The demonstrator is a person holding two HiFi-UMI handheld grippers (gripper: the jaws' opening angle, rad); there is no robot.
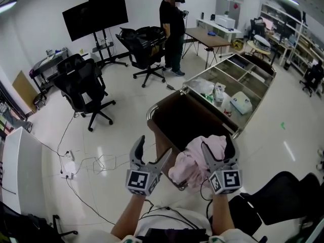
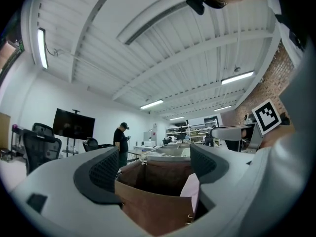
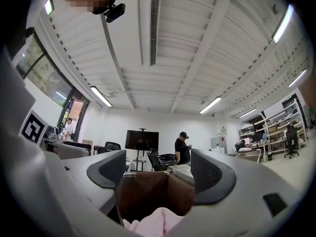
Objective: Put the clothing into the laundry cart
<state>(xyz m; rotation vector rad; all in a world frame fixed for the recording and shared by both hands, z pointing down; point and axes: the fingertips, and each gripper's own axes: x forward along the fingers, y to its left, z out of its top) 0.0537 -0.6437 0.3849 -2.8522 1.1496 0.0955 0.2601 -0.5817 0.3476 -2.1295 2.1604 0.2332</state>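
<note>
Nearest, the left tongs (image 1: 155, 147) stand wide apart at the cart's near edge and hold nothing. The right tongs (image 1: 217, 145) are spread too, with the clothing (image 1: 195, 161) lying low between them, not pinched. That clothing is a pale pink, crumpled bundle of soft folds, draped over the near rim of the laundry cart (image 1: 190, 120), a brown fabric bag in a metal frame. How far the garment hangs down outside is hidden behind the right tongs, and the bag's bottom is too dark to make out. Just behind the cart stands a metal trolley (image 1: 238, 80) on a glossy white floor (image 1: 116, 130). Cables (image 1: 86, 161) trail to the left. Office chairs (image 1: 81, 87), a dark screen (image 1: 95, 15) and a standing person (image 1: 172, 32) lie farther back.
</note>
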